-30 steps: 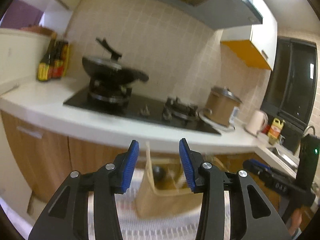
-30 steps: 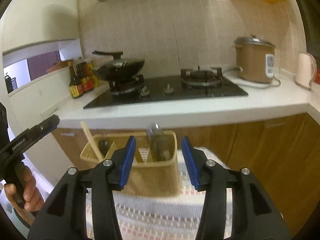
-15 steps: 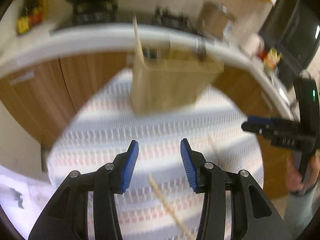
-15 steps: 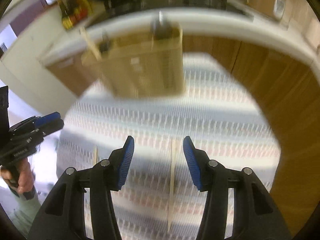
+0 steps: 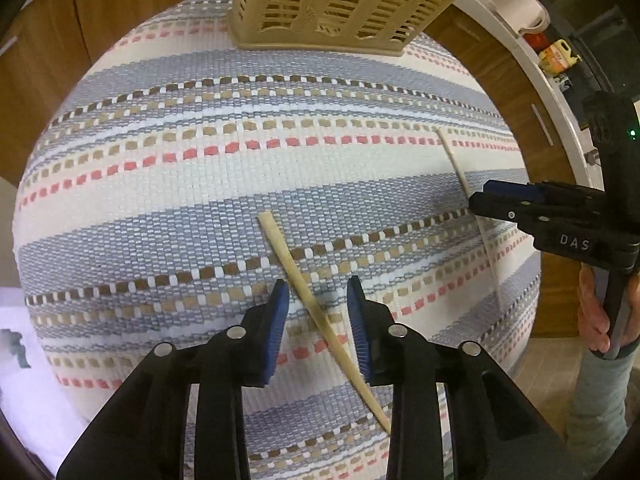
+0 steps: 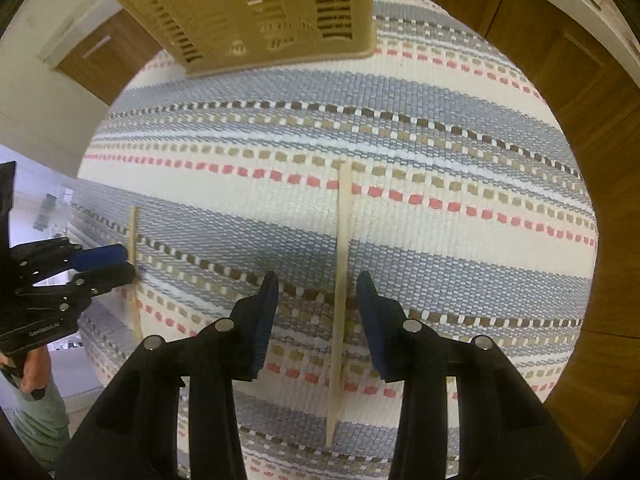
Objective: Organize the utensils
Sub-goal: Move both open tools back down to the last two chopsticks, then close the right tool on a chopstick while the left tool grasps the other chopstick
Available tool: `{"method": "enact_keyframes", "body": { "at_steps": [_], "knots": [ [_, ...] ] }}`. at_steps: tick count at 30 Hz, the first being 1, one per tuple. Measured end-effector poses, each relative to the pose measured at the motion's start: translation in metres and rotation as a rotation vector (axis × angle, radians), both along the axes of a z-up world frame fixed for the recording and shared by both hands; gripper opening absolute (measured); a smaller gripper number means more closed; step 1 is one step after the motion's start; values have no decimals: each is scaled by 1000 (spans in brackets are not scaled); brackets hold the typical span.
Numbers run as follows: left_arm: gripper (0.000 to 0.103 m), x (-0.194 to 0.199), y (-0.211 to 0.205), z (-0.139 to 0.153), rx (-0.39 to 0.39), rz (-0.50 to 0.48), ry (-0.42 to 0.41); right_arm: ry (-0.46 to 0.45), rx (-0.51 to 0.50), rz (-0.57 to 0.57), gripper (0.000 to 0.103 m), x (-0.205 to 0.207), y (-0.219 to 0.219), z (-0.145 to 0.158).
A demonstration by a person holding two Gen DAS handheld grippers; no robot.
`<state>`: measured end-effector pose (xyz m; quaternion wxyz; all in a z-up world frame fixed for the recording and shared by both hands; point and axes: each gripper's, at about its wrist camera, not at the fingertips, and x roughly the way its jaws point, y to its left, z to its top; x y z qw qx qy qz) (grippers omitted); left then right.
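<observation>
Two chopsticks [image 5: 320, 320] [image 6: 340, 280] lie on one striped cloth [image 5: 160, 160], each between a wide-open claw: left [image 5: 318, 308], right [image 6: 318, 300].

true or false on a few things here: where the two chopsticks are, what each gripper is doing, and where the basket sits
1. Each gripper has a chopstick lying between its open fingers. True: the left gripper straddles one chopstick, the right gripper the other chopstick.
2. The right gripper is clamped shut on a chopstick. False: its jaws stand apart and the stick lies on the striped cloth.
3. The beige slotted basket sits at the cloth's far edge. True.
4. Both chopsticks are already in the basket. False: both lie flat on the cloth.
5. The cloth is plain white. False: it has grey, pink and brown stripes.
</observation>
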<state>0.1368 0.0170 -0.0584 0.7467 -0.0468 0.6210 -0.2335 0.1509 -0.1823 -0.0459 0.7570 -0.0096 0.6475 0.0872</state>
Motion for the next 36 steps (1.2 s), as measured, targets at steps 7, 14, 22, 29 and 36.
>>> {"method": "enact_keyframes", "body": {
  "at_steps": [7, 14, 22, 29, 36],
  "knots": [
    [23, 2, -9, -3, 73, -14, -32, 15, -35, -1, 31, 9, 2, -14],
    [25, 10, -31, 0, 123, -42, -42, 5, -101, 18, 14, 12, 11, -15],
    [12, -4, -54, -1, 260, -72, -135, -22, -131, 25, 5, 9, 20, -17],
    [0, -11, -59, 2, 276, -125, -189, -27, -91, 11, 5, -9, 15, -13],
    [0, 2, -34, 0, 161, -120, -100, -3, -23, -42, 5, -11, -7, -7]
  ]
}}
